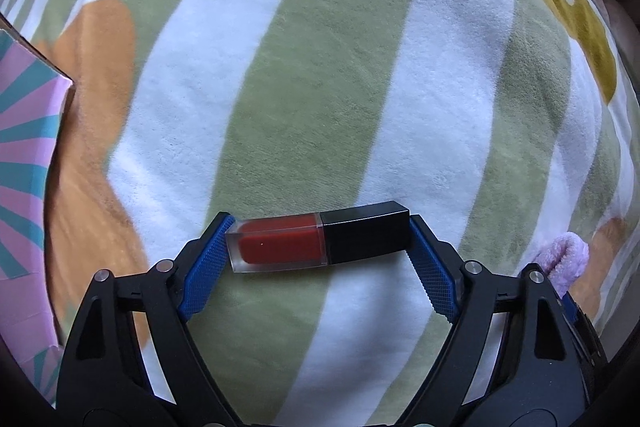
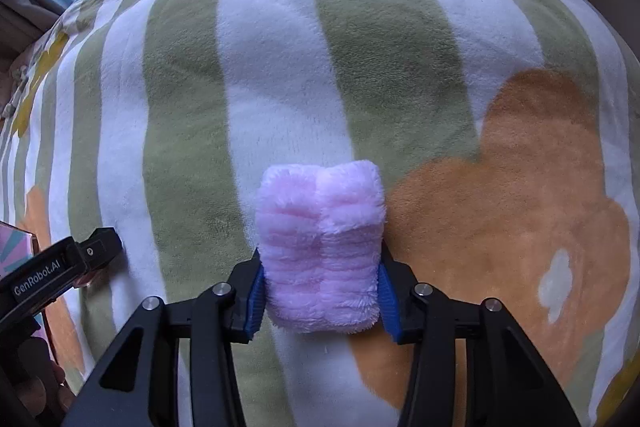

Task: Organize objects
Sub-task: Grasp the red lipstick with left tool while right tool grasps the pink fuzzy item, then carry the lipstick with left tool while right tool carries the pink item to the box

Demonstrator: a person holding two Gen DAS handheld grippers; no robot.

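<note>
My left gripper [image 1: 318,241] is shut on a red lip gloss tube with a black cap [image 1: 320,239], held crosswise by its two ends between the blue pads above the striped blanket [image 1: 320,67]. My right gripper [image 2: 320,287] is shut on a folded fluffy pink cloth [image 2: 320,247], which sticks out forward past the pads. A tip of the pink cloth [image 1: 566,259] shows at the right in the left wrist view. The left gripper's black body [image 2: 60,267] shows at the left edge of the right wrist view.
A box with a pink and teal ray pattern [image 1: 24,155] stands at the left; its corner [image 2: 14,247] also shows in the right wrist view. The green-and-white striped blanket [image 2: 360,67] with orange and mustard flowers covers the surface. The blanket's edge lies far ahead.
</note>
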